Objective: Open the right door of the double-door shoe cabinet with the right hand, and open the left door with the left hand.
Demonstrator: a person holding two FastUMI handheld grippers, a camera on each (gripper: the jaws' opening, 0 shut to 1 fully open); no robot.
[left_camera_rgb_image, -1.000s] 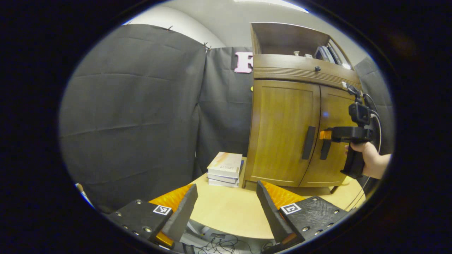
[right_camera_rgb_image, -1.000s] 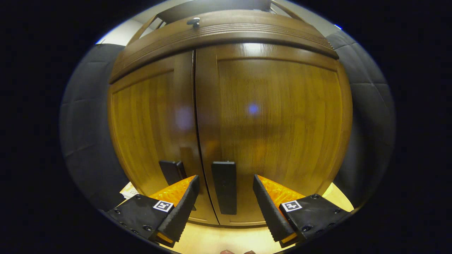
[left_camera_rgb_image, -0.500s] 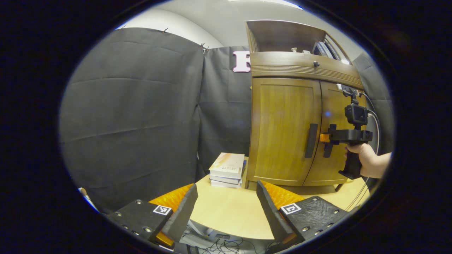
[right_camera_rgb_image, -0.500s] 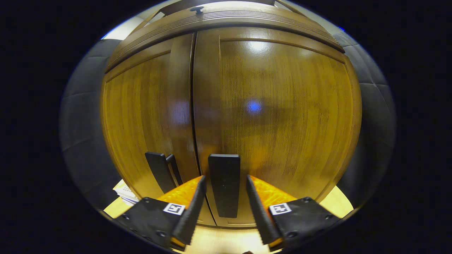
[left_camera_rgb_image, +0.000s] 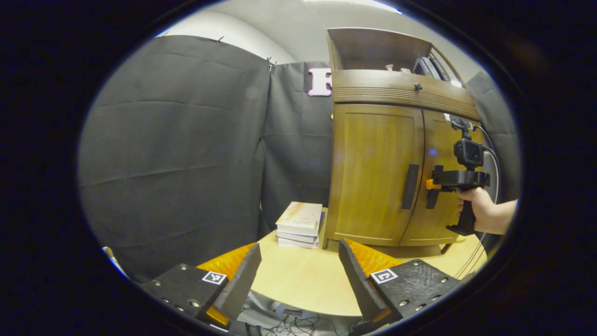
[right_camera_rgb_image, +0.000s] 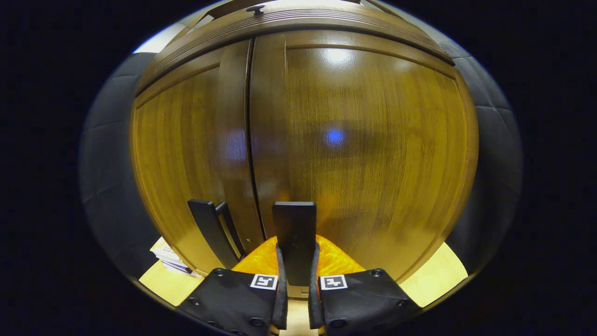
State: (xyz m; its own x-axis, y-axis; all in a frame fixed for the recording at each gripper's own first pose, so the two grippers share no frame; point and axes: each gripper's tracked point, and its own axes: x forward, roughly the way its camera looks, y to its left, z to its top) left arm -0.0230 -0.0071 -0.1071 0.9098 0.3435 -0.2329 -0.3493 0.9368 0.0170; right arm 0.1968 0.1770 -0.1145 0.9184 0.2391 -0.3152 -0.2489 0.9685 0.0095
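The wooden shoe cabinet (left_camera_rgb_image: 378, 177) stands on the table with both doors closed. In the right gripper view the right door (right_camera_rgb_image: 373, 149) is close up, and my right gripper (right_camera_rgb_image: 295, 266) is shut on its dark vertical handle (right_camera_rgb_image: 294, 233), one finger on each side. The left door's handle (right_camera_rgb_image: 212, 228) is just to the left of it. In the left gripper view my left gripper (left_camera_rgb_image: 298, 275) is open over the table's near edge, far from the left door (left_camera_rgb_image: 373, 172) and its handle (left_camera_rgb_image: 410, 186). The right gripper (left_camera_rgb_image: 431, 184), held by a hand (left_camera_rgb_image: 480, 210), sits at the right door's handle there.
A stack of books (left_camera_rgb_image: 300, 224) lies on the round light table (left_camera_rgb_image: 308, 280) left of the cabinet. Cables (left_camera_rgb_image: 298, 322) hang below the table edge. An open shelf (left_camera_rgb_image: 378, 49) with small items tops the cabinet. Black cloth walls surround the booth.
The right gripper has moved in on the right door's handle and its fingers have shut on it. The left gripper has hardly moved and stays open.
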